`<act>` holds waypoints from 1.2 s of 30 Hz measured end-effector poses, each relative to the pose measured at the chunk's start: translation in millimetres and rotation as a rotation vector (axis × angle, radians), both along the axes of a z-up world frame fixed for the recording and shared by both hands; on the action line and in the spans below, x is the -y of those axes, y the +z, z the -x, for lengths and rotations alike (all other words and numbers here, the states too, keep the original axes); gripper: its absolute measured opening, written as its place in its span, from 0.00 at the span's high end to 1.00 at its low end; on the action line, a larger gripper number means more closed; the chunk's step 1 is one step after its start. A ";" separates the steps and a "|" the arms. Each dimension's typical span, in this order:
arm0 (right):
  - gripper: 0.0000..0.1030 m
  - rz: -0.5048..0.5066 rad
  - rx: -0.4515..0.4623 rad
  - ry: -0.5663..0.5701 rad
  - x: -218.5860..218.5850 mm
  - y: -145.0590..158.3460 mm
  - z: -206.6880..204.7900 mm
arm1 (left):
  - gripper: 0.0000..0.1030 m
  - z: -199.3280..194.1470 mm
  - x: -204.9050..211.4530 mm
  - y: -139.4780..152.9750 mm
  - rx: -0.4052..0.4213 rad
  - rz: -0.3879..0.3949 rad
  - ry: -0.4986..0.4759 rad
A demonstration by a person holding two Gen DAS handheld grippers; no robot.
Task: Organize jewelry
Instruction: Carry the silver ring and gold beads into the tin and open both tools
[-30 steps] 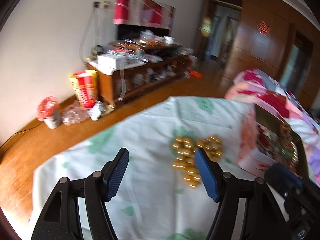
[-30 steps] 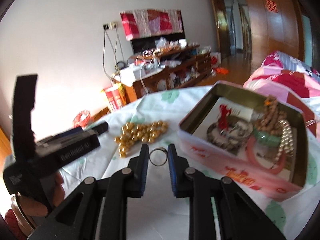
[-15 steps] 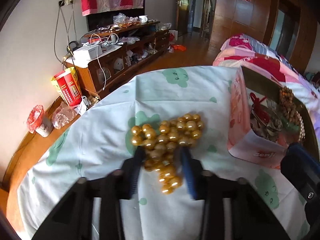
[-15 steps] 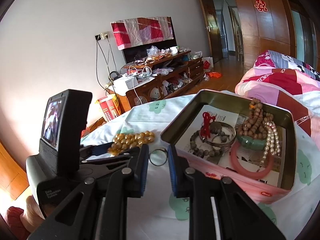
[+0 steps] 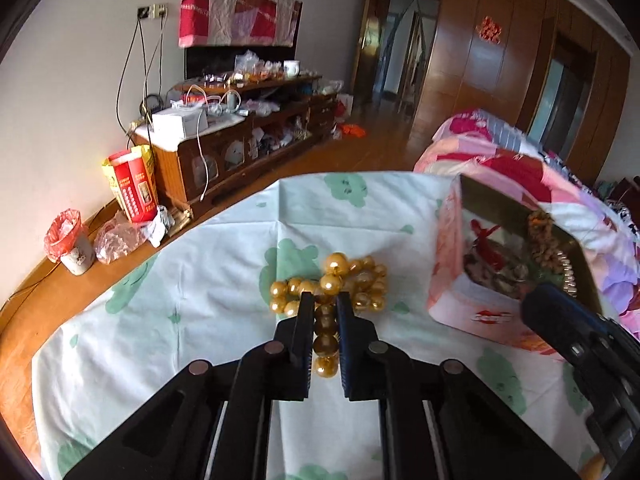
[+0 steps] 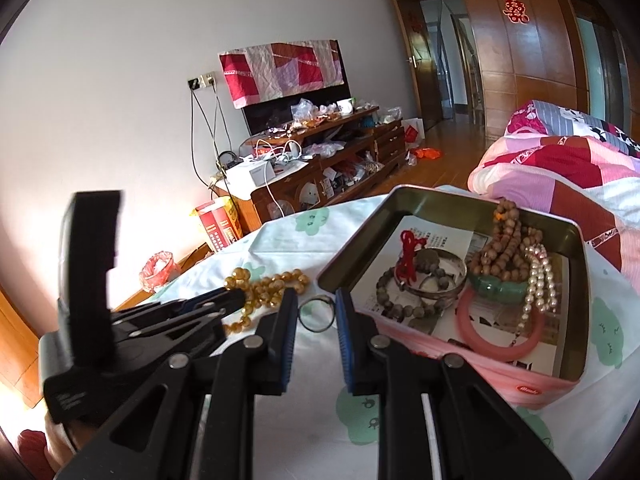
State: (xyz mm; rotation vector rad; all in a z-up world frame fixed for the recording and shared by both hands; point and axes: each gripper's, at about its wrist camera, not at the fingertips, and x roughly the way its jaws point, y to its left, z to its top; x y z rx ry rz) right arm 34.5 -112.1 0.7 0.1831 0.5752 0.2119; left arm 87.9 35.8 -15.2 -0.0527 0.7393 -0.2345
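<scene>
Right wrist: one ring [image 6: 317, 314], one tin [image 6: 520, 390], two grippers.

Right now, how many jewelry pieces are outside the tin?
2. Amber bead strand on the tablecloth, left tongs closing on it; ring held in the right tongs, beside the tin. Others may be hidden.

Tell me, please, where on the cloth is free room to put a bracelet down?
Bare tablecloth lies left of the gold beads, and between them and the pink tin. The tin itself is crowded.
</scene>
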 end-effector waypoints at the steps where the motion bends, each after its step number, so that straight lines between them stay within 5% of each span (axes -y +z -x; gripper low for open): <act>1: 0.78 -0.004 0.002 -0.003 1.2 0.8 0.5 | 0.90 3.9 0.5 2.3 0.014 -0.001 -0.003; 10: 0.78 -0.031 0.029 -0.029 9.4 6.5 5.0 | 0.90 33.8 0.9 30.6 0.104 0.084 -0.044; 26: 0.78 -0.103 0.079 -0.135 51.8 20.8 13.4 | 0.90 52.0 -13.2 65.2 0.199 0.123 -0.084; 36: 0.78 -0.096 0.112 -0.189 78.8 29.0 17.3 | 0.90 40.5 36.3 97.0 0.272 0.153 -0.216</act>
